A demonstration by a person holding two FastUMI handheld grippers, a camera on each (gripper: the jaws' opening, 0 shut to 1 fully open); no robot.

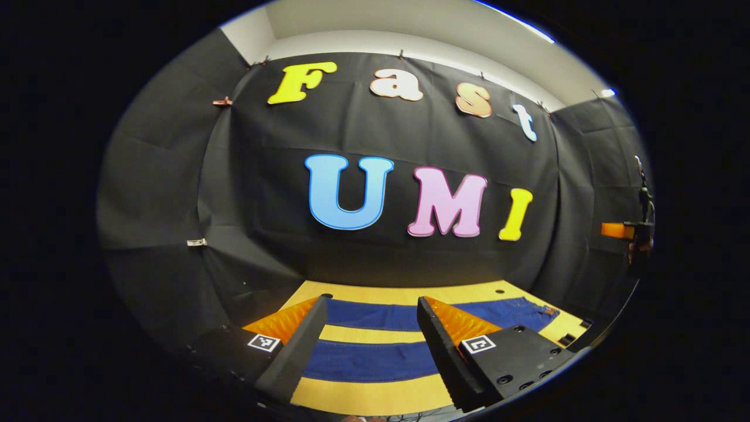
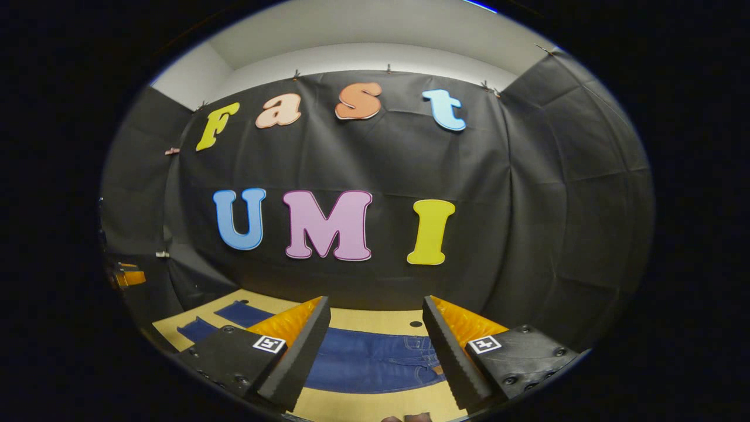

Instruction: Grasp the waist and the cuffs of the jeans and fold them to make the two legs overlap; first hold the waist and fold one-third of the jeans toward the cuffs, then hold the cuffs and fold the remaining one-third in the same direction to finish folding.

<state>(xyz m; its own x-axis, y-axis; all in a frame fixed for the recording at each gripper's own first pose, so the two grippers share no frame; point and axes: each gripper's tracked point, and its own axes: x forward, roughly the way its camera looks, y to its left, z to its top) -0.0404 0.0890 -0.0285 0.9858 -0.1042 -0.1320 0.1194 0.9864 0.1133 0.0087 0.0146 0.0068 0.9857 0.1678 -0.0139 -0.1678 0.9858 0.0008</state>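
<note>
Blue jeans (image 1: 375,358) lie flat on a yellow wooden table (image 1: 375,398), their two legs spread apart with a strip of table between them. My left gripper (image 1: 370,319) hangs open above the legs, nothing between its fingers. In the right gripper view the waist end of the jeans (image 2: 375,362) lies just ahead, with the two cuffs (image 2: 240,313) off to the left. My right gripper (image 2: 376,319) is open above the waist and holds nothing. At the far right of the left gripper view, the right gripper (image 1: 630,231) shows as an orange and black shape.
The black cloth wall (image 2: 375,152) rises close behind the table's far edge. The table has small dark holes (image 2: 415,323) near its back edge. At the left rim of the right gripper view an orange and black piece (image 2: 126,275) is the left gripper.
</note>
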